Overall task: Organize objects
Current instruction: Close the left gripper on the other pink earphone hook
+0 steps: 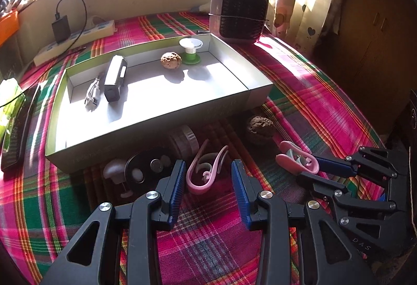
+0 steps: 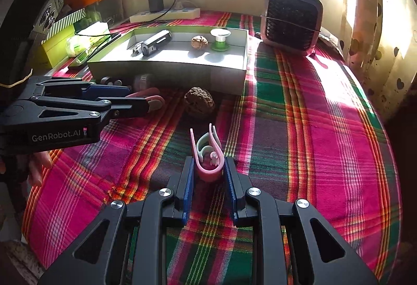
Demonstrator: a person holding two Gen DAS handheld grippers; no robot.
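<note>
The right tool [image 2: 208, 173] pinches a pink clip [image 2: 207, 154], lifted clear of the plaid cloth [image 2: 299, 154] for carrying. The left tool [image 1: 208, 180] hangs half-wide and empty over a second clip [image 1: 206, 170], seemingly next for the gray tray [image 1: 161, 113] behind, which already holds several items.

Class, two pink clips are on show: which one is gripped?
The pink clip clamped in the right gripper, near the brown ball. The other clip lies free on the cloth before the open left gripper.

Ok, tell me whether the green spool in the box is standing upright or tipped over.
Upright. The green spool stands on its green flange on the box floor, white flange on top, beside the walnut.
</note>
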